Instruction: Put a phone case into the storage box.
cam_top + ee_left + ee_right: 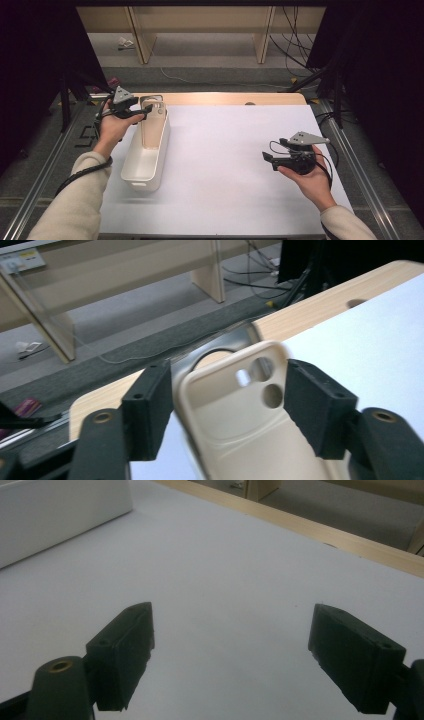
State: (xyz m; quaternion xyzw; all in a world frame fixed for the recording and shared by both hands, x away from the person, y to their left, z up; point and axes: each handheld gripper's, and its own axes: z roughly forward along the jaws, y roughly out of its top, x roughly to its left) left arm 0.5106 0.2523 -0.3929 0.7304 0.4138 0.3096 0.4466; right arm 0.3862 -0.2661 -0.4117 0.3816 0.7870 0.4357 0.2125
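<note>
My left gripper (227,412) fingers stand apart astride the beige phone case (240,415), unclamped; my right gripper (230,655) gapes empty above the surface (225,580).

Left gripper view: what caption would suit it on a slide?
The left tool with open jaws on either side of a beige phone case standing in a white bin.

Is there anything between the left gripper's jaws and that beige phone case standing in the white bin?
Nothing visible. In the left gripper view the left gripper straddles the top of the phone case, its jaws open either side of it. The case leans against the far end of the white bin.
</note>
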